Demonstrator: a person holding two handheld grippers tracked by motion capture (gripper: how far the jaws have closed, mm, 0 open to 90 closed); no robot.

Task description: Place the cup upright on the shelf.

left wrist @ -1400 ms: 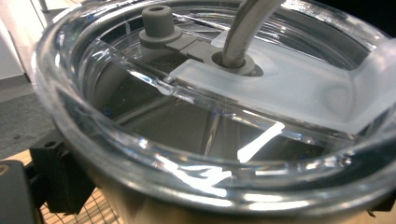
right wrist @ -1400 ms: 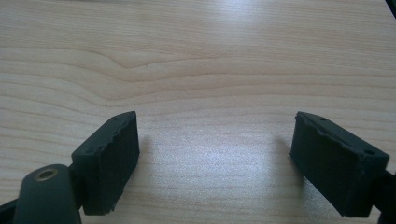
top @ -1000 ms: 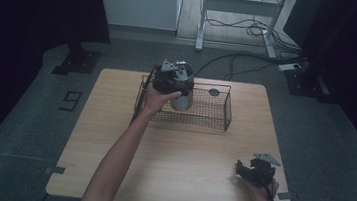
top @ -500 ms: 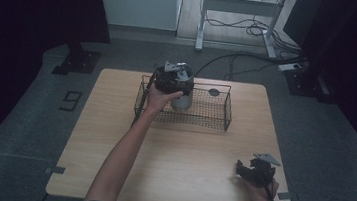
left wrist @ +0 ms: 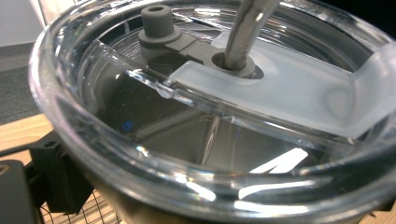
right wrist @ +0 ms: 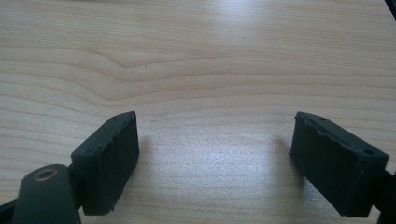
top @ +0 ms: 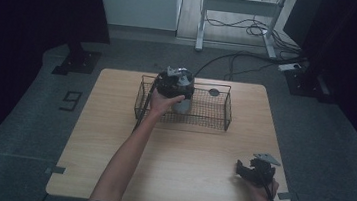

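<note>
Where overhead hides it, tumbler lid (left wrist: 261,88) holds a straw (left wrist: 247,28).

In the left gripper view the tumbler (left wrist: 205,140) runs off the frame at three, six and nine o'clock, so its body and base cannot be seen, and its metal straw (left wrist: 243,32) is cut off at twelve. In the high view the left gripper (top: 176,82) covers the tumbler's top, hiding whether the jaws press it. The small dark disc (top: 213,92) beyond the wire basket (top: 215,115) is too small to identify.
</note>
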